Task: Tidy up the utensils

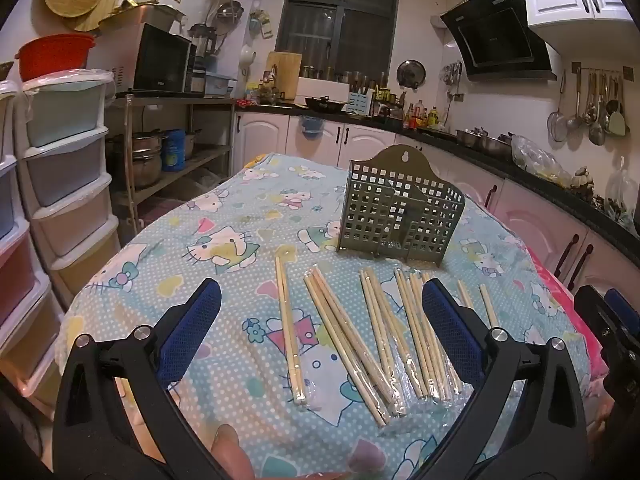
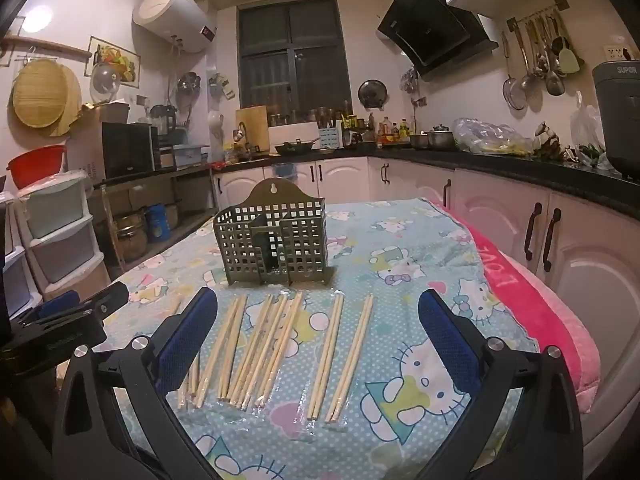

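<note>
Both tools spread wide, empty | chopsticks (image 2: 280,352) mid-cloth, near front edge | holder (image 2: 274,236) behind, apart

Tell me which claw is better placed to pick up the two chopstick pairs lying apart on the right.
Right claw: the separate pairs lie between its open fingers; the left claw faces the other bundles.

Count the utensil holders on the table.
1: the green perforated holder stands upright on the table, just beyond the row of chopsticks. No other shows, and none seems hidden.
</note>
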`<state>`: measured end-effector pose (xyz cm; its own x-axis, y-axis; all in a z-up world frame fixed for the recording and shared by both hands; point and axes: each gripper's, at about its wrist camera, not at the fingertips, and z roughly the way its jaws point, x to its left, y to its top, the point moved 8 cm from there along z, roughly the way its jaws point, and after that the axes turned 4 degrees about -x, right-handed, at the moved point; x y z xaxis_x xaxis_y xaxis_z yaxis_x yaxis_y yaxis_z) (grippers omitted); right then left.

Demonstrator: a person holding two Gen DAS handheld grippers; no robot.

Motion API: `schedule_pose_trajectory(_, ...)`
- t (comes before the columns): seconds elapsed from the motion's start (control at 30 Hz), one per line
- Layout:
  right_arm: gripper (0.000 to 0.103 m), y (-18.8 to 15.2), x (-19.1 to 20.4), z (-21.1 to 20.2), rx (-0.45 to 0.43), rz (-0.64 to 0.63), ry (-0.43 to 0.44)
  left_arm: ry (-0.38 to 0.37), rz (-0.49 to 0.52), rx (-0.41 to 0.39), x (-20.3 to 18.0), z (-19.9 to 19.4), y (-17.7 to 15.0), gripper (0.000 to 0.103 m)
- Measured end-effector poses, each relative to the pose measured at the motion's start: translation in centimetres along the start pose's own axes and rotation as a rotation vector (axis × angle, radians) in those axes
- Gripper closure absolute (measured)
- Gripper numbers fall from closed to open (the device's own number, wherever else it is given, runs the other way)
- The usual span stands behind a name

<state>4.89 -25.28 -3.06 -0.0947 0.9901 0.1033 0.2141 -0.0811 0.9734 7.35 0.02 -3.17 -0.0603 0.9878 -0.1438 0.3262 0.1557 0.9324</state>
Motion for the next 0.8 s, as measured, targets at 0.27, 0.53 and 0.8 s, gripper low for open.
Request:
schedule_pose_trajectory(0.27,0.005,0.0,0.0,0.0,0.002,0.004,0.000,0.001,0.001,-0.006,0.4,-0.2,0.0,0.011)
schedule_pose_trajectory(0.53,0.005,0.0,0.6,0.0,0.009,0.003,0.006,0.002,0.008,0.003,0.0,0.0,0.0,0.011)
schedule_pose_trajectory(0.8,0.005,-0.7,0.4,0.7,0.015,0.006,0.011,0.003,0.001,0.001,0.1,0.2,-0.4,0.011)
